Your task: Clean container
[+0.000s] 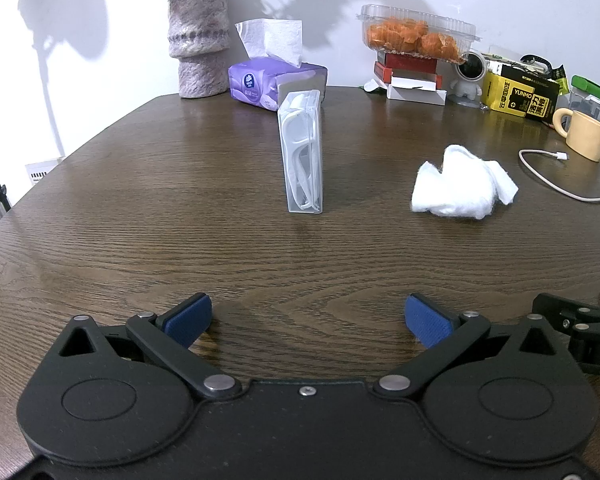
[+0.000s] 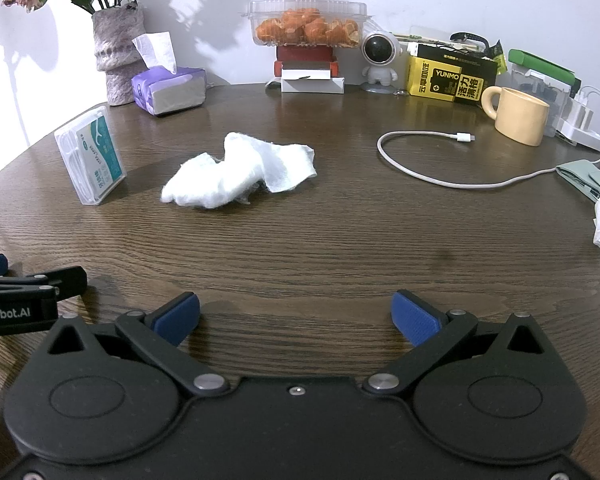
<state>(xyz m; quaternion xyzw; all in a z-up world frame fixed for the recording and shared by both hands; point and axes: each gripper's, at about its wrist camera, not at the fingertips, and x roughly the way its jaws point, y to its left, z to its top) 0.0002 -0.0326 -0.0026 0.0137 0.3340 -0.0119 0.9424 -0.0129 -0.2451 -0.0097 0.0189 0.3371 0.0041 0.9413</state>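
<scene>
Left gripper (image 1: 308, 320) spread wide, grasping nothing, low over wooden table (image 1: 140, 200), aimed straight at container (image 1: 303, 152); probably lined up to steady it. Right gripper (image 2: 296, 316) also released, empty, pointed toward crumpled white wipe (image 2: 236, 174); likely meant as cleaning cloth. Container stood upright on narrow edge, mid-table, well apart from both grippers, wipe lying near its right side. Clear flat plastic box, white floss picks inside, teal-and-white label (image 2: 100, 152) on broad face.
</scene>
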